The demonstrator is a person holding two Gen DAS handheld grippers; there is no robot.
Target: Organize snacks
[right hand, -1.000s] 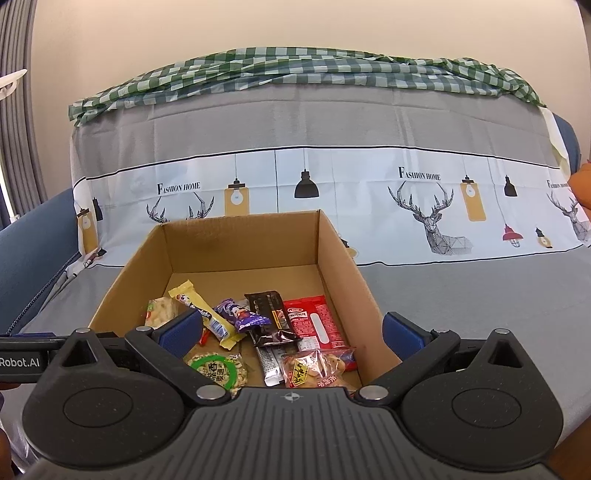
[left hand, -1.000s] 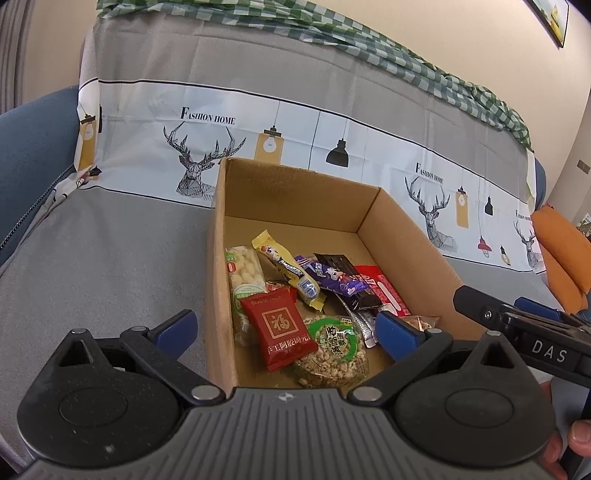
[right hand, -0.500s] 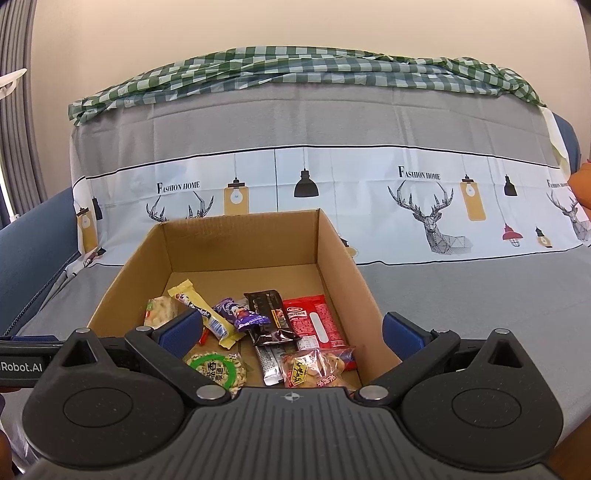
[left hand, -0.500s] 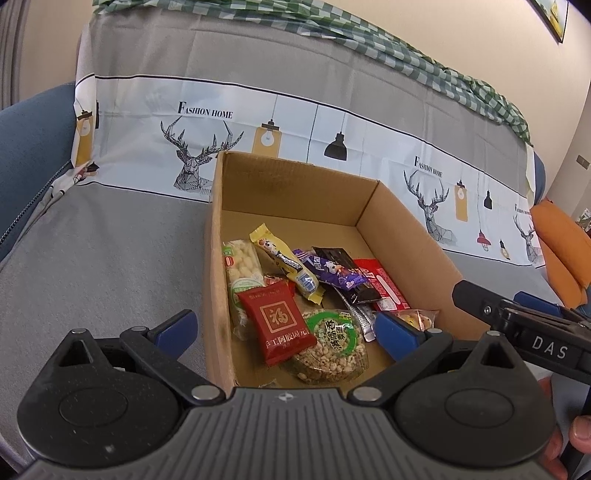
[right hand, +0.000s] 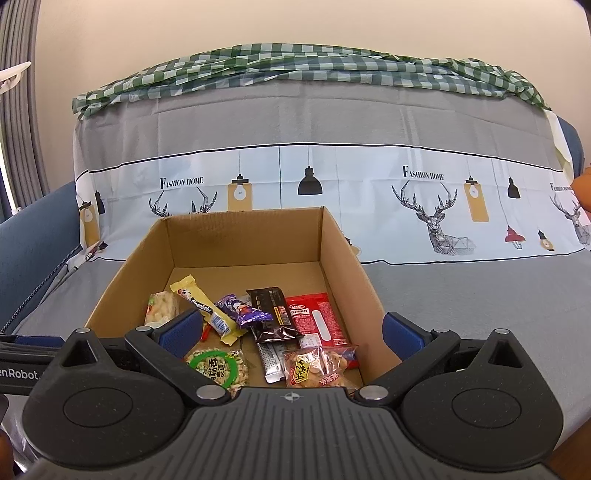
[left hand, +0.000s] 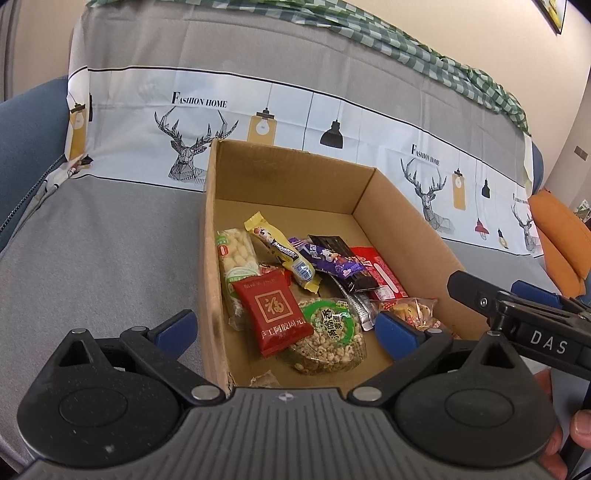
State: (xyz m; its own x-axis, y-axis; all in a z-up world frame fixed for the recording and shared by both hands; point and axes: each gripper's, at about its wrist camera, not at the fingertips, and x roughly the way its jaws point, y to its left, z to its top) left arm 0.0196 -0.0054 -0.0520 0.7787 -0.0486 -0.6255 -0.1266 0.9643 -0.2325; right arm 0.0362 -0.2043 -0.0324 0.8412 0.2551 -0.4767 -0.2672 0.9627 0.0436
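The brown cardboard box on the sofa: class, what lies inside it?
The brown cardboard box holds loose snacks: a red square packet, a round green-labelled puffed-grain cake, a yellow bar, a purple wrapper. Overlaps hide whatever lies beneath them.

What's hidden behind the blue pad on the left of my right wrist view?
Observer: The left wrist view shows a red packet with a gold character lying flat in the cardboard box.
Operator: Is it resting on anything?
Observer: Yes, it lies partly over the long puffed-rice pack by the box's left wall.
Operator: Anything outside the box that I miss?
Observer: The corner of a framed picture shows on the wall, at the upper right.
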